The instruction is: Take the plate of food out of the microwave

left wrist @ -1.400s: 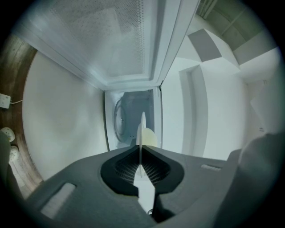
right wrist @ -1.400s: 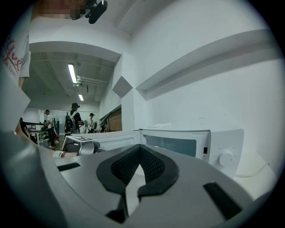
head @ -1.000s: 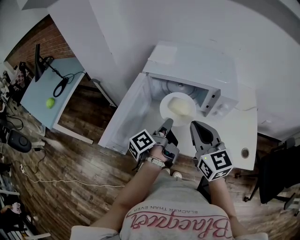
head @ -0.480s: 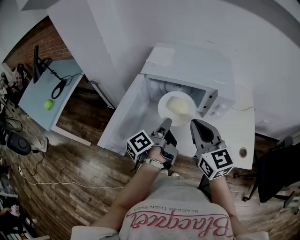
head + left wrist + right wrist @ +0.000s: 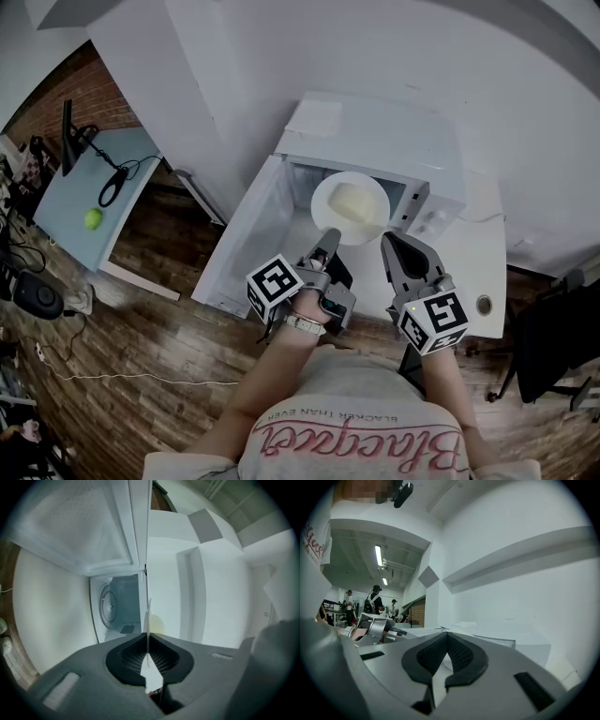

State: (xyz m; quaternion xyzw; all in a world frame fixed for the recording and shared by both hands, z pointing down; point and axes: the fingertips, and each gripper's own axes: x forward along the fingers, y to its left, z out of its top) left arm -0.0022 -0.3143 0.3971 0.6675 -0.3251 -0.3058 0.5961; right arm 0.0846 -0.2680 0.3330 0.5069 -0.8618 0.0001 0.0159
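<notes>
Plate (image 5: pixel 324 191) with pale food (image 5: pixel 354 202) held at mouth of microwave (image 5: pixel 384 141). Near rim pinched in left claw (image 5: pixel 330 240). Plate round, so no long axis to be told; face turned up, food on top. In left gripper view plate seen edge-on, thin white line clamped between jaws. Right claw (image 5: pixel 392 246) just beside plate rim, jaws clenched together on nothing. Microwave door (image 5: pixel 246 239) swung open at left. Microwave set on white worktop (image 5: pixel 487 253).
</notes>
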